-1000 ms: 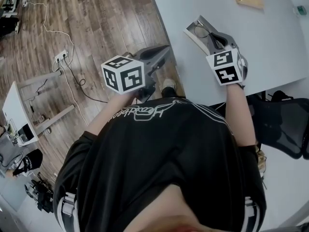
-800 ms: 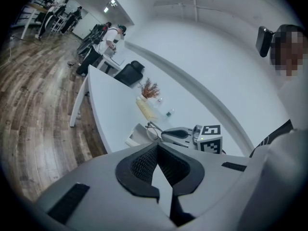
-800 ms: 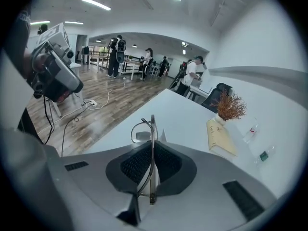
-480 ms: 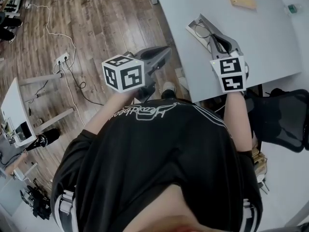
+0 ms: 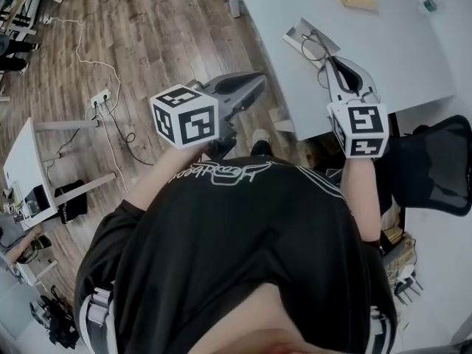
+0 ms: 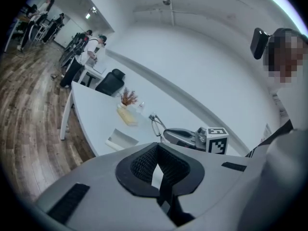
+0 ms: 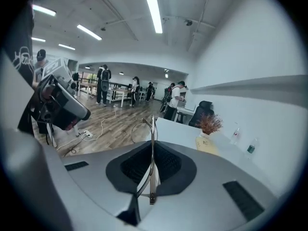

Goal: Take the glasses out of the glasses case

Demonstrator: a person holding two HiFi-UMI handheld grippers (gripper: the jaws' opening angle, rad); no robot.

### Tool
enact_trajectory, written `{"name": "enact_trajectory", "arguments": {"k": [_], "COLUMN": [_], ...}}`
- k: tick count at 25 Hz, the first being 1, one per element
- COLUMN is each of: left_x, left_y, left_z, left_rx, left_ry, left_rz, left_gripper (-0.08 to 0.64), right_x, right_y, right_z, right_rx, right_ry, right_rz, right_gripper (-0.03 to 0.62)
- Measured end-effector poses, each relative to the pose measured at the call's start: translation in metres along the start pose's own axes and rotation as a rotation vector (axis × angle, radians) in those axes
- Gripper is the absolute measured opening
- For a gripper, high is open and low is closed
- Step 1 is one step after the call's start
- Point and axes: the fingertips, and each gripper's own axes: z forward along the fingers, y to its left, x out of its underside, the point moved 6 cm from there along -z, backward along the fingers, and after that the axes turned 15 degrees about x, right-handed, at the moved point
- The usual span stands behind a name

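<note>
Head view. Thin dark wire-framed glasses [image 5: 319, 54] pinched in the right tongs [image 5: 333, 68], out of the open white box-shaped glasses case [image 5: 301, 29] and just beside it on the person's side, over the pale, smooth surface [image 5: 398, 57]. Case apparently empty, so the lift-out judged all but done. Left tongs [image 5: 257, 83] well apart from the case, past the surface's edge and above the wooden plank floor [image 5: 147, 43].

Left gripper view. Shows the black ribbed pads of the left tongs [image 6: 159, 172] brought together on nothing. Beyond them, glasses [image 6: 155, 126] standing upright, clear of the case [image 6: 120, 139], a shallow tray with low walls lying flat.

Right gripper view. Shows a slim metal part of the frame nipped between the black ribbed pads of the right tongs [image 7: 152, 177], with a round wire rim rising past the tips.

Grip lightly and evenly: so thin a wire probably bends or swivels in so narrow a hold. Draw away from the case slowly, steer the lenses off its wall, and lay the frame flat beside the case before easing the pads apart.
</note>
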Motion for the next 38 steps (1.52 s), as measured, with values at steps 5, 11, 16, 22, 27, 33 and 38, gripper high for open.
{"name": "enact_trajectory", "arguments": {"k": [5,11,16,22,27,33,38], "left_x": [0.006,0.023,0.045,0.058,0.063,0.072,0.076], "left_y": [-0.032,-0.08,-0.11,-0.136,-0.15,-0.155,-0.158], "left_z": [-0.016,-0.04,-0.065,-0.096,-0.11,-0.12,-0.121], "left_rx": [0.018,0.08,0.11,0.139,0.156,0.171,0.18], "left_ry": [0.017,0.035,0.049,0.042,0.028,0.029,0.025], "left_rz": [0.061,0.098,0.112,0.125,0.15,0.141,0.139], "left_gripper": [0.006,0.006,0.007,0.006,0.007,0.006,0.007], "right_x": [-0.004,-0.007,-0.004,-0.007,-0.011,-0.011,-0.009], "right_y": [0.002,0.021,0.048,0.085,0.107,0.123,0.129], "right_z": [-0.049,-0.114,-0.165,-0.21,-0.236,-0.249,-0.257], "right_rx": [0.026,0.051,0.054,0.006,-0.028,-0.033,-0.028], "right_ry": [-0.07,-0.145,-0.175,-0.21,-0.253,-0.266,-0.264], "right_rz": [0.132,0.264,0.31,0.412,0.483,0.526,0.534], "right_gripper": [0.02,0.02,0.02,0.02,0.02,0.02,0.02]}}
